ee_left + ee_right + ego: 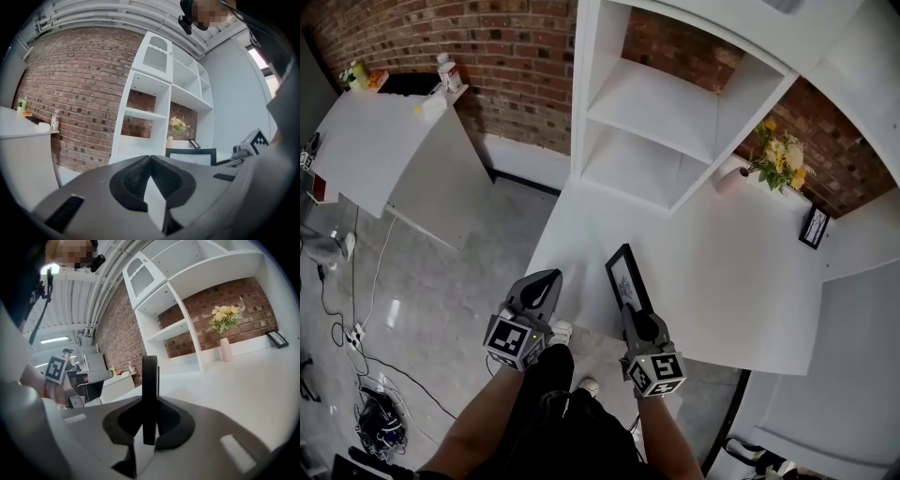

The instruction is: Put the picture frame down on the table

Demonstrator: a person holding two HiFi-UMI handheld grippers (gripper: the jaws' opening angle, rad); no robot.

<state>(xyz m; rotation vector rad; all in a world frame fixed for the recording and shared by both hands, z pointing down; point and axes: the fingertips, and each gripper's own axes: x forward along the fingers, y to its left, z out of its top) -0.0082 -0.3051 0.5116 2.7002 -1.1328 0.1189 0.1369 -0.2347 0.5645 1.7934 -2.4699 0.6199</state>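
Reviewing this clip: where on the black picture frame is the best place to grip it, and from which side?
Grip the picture frame by its near border from the person's side, jaws across its thickness, as the right gripper does. It is a thin flat slab standing on edge, so only its thickness fits the jaws.

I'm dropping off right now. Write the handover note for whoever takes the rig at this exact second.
The left gripper is shut and empty, beside the frame.
The right gripper is shut on the picture frame, fingers on its edge.
The frame stands upright over the table near its front edge; contact unclear.
Done: frame is at the table. Left: lay it down, then release.
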